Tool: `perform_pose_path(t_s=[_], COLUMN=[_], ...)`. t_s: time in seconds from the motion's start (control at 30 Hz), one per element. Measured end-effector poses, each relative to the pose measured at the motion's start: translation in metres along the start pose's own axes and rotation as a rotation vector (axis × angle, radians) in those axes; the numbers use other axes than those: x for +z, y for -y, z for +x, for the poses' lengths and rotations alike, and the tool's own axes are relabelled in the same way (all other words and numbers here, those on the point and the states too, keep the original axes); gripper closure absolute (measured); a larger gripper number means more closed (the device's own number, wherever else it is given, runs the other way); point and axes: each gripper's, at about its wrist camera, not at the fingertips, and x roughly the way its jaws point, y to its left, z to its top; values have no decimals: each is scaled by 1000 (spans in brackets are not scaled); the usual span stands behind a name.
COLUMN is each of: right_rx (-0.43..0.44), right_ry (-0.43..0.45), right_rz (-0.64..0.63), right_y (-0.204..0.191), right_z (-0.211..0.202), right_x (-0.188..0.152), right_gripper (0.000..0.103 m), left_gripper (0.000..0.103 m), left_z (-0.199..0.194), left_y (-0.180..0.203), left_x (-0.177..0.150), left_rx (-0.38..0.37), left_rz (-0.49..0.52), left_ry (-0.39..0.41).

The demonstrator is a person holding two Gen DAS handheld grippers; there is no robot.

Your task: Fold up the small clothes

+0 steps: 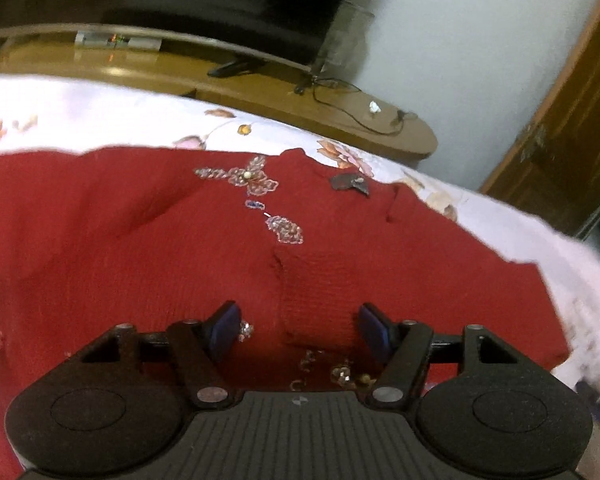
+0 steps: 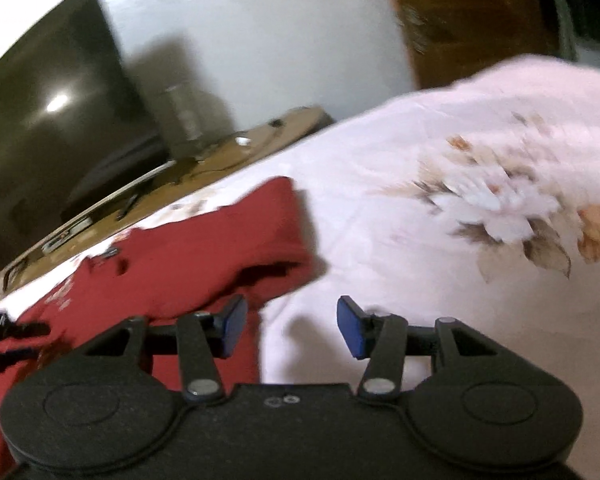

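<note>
- We see a red sweater (image 1: 148,232) lying spread out on a bed with a white flowered sheet (image 1: 100,104). This is the small piece of clothing we want to fold.
- Our left tongs (image 1: 300,326) hang just over the middle of the sweater. The two blue pads are apart and nothing is between them, so they are let go and hold nothing.
- Our right tongs (image 2: 292,326) are at the sweater's edge, mostly over the bare sheet. One pad sits over red cloth and the other over white sheet. They are parted too, with nothing pinched.
- In the right view a sleeve or corner of the sweater already lies turned over on itself, so we think a fold has been started, but the sweater is not a neat packet yet.
- What could go wrong: the sweater has shiny bead flowers (image 1: 256,180) sewn on the front, and more beads lie right under the left tongs. If we pinch there, a pad could catch a bead and tug it loose.
- The knit looks soft and thick. If we grab only a little bit of it, it may slip out when we lift.
- If the right tongs close where they are now, they could grab the sheet along with the sweater and drag it up.
- The right view is blurry, so we cannot tell just where the edge lies. We could easily miss it.
</note>
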Motion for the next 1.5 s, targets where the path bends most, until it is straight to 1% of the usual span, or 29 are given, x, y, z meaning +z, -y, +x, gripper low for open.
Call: perform_pose_path(t_s=[0.1, 0.13, 0.17, 0.2, 0.23, 0.33, 0.43, 0.53, 0.63, 0.7, 0.77, 0.87, 1.0, 1.07, 1.13, 1.2, 1.3, 1.33, 1.37, 1.4, 1.43, 1.47, 1.5], right_rx=[10, 15, 19, 21, 21, 20, 23, 22, 27, 30, 40, 47, 61, 69, 86, 110, 148, 145, 142, 146, 143, 136, 132], right_ry=[-29, -36, -42, -46, -50, -54, -58, -54, -47, -44, -42, -49, -48, -47, -48, -50, -65, -83, -113, -130, -125, -119, -101], right_rz=[90, 105, 115, 118, 116, 108, 112, 111, 119, 124, 128, 141, 128, 122, 115, 99, 53, 37, 21, -4, -36, -63, -82], right_y=[12, 14, 15, 15, 15, 12, 11, 12, 13, 14, 16, 17, 14, 12, 7, 1, -11, -13, -15, -17, -20, -23, -26], right_z=[11, 12, 13, 15, 15, 17, 18, 19, 20, 19, 20, 23, 25, 28, 32, 37, 50, 55, 62, 66, 66, 62, 57], right_x=[3, 2, 2, 1, 0, 0, 2, 7, 9, 10, 9, 10, 13, 15, 18, 21, 23, 22, 20, 19, 19, 21, 23], right_gripper=[53, 53, 52, 52, 52, 52, 52, 52, 52, 52, 52, 52, 52, 52, 52, 53, 58, 63, 76, 80, 88, 90, 90], left_gripper=[38, 54, 90, 92, 92, 98, 99, 99, 99, 99, 99, 99, 99, 99, 99, 99, 99, 99, 99, 99, 99, 99, 99], left_z=[0, 2, -3, -7, -7, -12, -23, -48, -65, -65, -57, -52, -50, -48, -45, -45, -46, -48, -52, -57, -63, -66, -64], left_y=[9, 13, 11, 6, 3, -1, -9, -18, -38, -57, -76, -93, -95, -94, -91, -92, -94, -93, -94, -94, -94, -93, -92], left_x=[-3, -3, -5, -4, -3, 0, 5, 14, 20, 18, 14, 8, 3, 1, -2, -5, -7, -8, -9, -9, -10, -10, -10], left_rx=[36, 56, 69, 36, 24, -3, -40, -67, -53, -19, 22, 53, 61, 62, 73, 71, 66, 65, 57, 47, 46, 53, 76], left_rz=[79, 107, 122, 101, 82, 73, 49, 49, 35, 30, -1, -26, -22, -11, 15, 3, -21, -22, -31, -35, -35, -31, -17], left_ry=[4, 9, 14, 2, 1, 15, 61, 125, 158, 134, 100, 83, 87, 75, 61, 65, 78, 88, 115, 140, 168, 189, 176])
